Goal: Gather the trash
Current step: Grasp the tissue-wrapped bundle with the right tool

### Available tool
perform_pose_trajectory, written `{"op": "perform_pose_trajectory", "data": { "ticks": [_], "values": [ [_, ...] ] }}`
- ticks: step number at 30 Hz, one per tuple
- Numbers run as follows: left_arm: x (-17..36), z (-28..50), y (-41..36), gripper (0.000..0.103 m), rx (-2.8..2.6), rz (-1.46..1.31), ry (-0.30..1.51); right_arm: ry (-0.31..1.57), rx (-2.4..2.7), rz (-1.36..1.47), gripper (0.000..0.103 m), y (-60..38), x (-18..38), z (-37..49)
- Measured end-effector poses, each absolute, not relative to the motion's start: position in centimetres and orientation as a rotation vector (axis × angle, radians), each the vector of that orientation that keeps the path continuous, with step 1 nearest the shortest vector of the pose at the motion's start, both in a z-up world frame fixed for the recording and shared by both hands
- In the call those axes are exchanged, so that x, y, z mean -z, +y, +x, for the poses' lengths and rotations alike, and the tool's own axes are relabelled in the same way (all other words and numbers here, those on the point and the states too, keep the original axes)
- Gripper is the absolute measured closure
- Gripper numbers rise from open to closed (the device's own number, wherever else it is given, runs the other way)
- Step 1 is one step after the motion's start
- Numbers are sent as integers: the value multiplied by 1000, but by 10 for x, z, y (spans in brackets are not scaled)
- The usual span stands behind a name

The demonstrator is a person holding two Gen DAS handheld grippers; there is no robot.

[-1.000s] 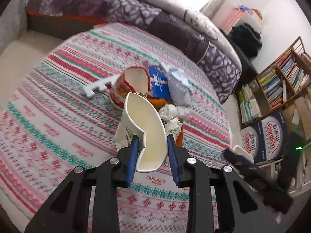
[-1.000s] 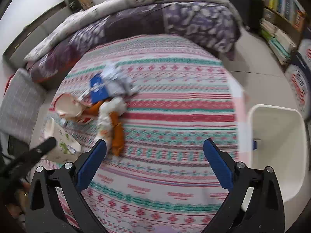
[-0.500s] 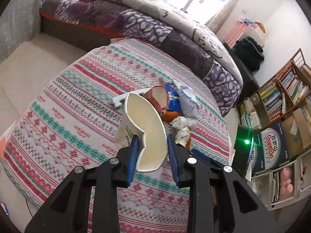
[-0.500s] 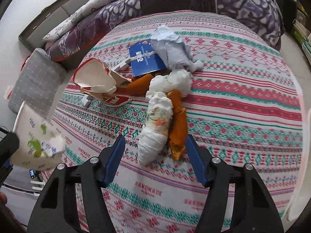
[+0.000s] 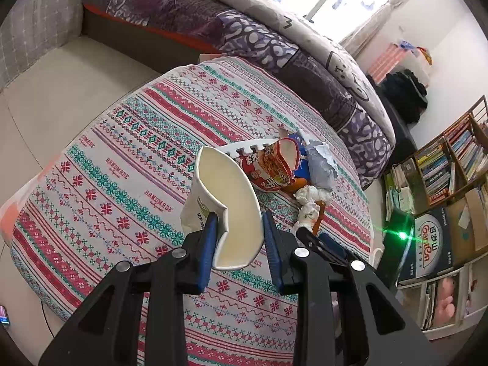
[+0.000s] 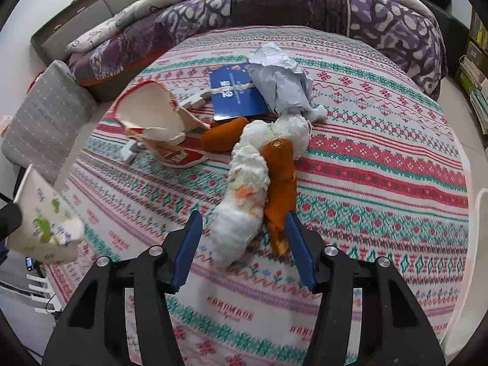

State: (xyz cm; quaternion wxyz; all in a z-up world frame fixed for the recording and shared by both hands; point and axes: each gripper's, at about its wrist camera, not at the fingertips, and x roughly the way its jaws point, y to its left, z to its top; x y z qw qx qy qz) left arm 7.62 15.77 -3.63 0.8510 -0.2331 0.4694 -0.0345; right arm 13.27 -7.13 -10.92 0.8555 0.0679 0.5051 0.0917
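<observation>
My left gripper [image 5: 239, 238] is shut on a squashed white paper cup [image 5: 225, 201], held above the patterned tablecloth [image 5: 128, 158]; the cup also shows at the left of the right wrist view [image 6: 42, 222]. My right gripper [image 6: 244, 244] is open, its fingers either side of a crumpled white tissue wad [image 6: 244, 201] and an orange wrapper [image 6: 280, 183]. Behind them lie a torn red noodle cup [image 6: 155, 128], a blue booklet [image 6: 235, 94] and crumpled grey paper [image 6: 280, 82].
A bed with a purple quilt [image 6: 274, 3] lies behind the table. A white bin rim [image 6: 479, 213] shows at the right edge. Bookshelves and cardboard boxes [image 5: 439, 244] stand to the right. A grey cushion [image 6: 45, 113] is on the left.
My left gripper has lifted the paper cup up and back from the pile. My right gripper has moved in over the tissue wad and orange wrapper and narrowed around them.
</observation>
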Motion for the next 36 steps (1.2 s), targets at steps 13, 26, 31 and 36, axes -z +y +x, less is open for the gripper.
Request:
{"op": "perform_pose_trajectory", "data": {
  "ticks": [13,26,31,36],
  "values": [
    [40,75,168,72,48,-519,999,1124,-201,154,50,-65,133,145],
    [42,74,164,72,27,-494,999,1031,-174,95,76,-57,116,145],
    [35,71,154,72,32,-458,969,946,-230,112,76,-62,85,126],
    [27,71,144,72,38,-434,943,876,-241,102,76,-68,62,111]
  ]
}}
